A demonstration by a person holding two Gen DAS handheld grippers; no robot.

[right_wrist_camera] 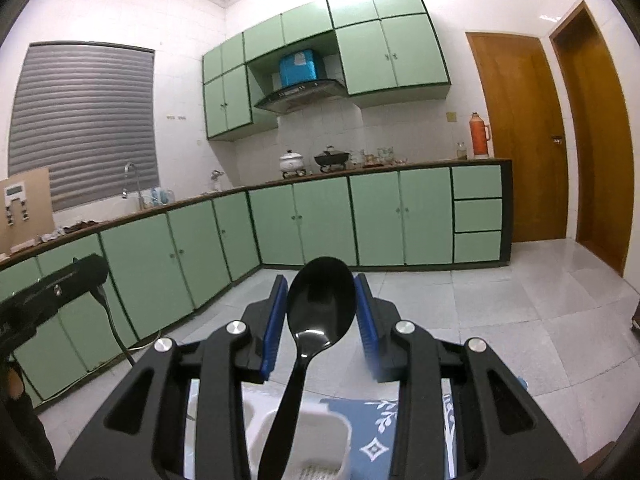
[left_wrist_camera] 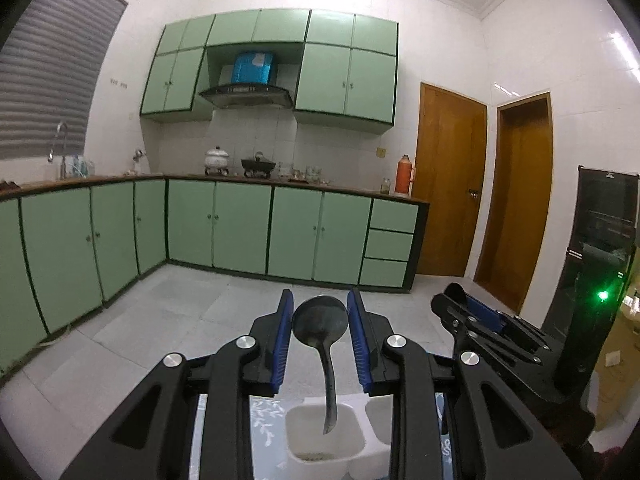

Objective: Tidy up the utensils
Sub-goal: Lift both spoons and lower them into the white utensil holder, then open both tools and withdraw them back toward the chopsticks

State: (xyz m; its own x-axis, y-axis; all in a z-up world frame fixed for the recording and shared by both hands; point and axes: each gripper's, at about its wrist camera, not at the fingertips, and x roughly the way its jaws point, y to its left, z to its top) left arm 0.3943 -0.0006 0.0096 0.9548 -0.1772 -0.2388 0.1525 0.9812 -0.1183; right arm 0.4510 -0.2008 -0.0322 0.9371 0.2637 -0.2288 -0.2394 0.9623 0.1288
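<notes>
In the left wrist view, the left tongs (left_wrist_camera: 319,312) stand partly spread with the bowl of a dark metal ladle (left_wrist_camera: 320,322) between the blue pads (left_wrist_camera: 280,344); the bowl sits at twelve o'clock from the handle, which hangs down toward six o'clock into a white utensil holder (left_wrist_camera: 326,436) standing on a pale patterned cloth (left_wrist_camera: 264,424); the bowl's rim looks to meet the pads on both sides, so I judge the tongs are pinching the ladle by its bowl, though the contact on the right pad is hard to be sure of; the right tongs (left_wrist_camera: 456,300) show at three o'clock, seen from the side. The step in hand, by my reading, is carrying each utensil above its compartment, handle end first; the next move calls for lowering until the handle bottoms out, then spreading the pads. In the right wrist view, the right tongs (right_wrist_camera: 322,308) are likewise partly spread and pinch the bowl of a black plastic spoon (right_wrist_camera: 320,308), its rim touching both pads; its handle runs toward seven o'clock over a white slotted utensil holder (right_wrist_camera: 316,444) on a blue patterned cloth (right_wrist_camera: 376,436); whether the handle's tip is inside that holder I cannot tell; the lowering needs the handle lined up with the opening.
</notes>
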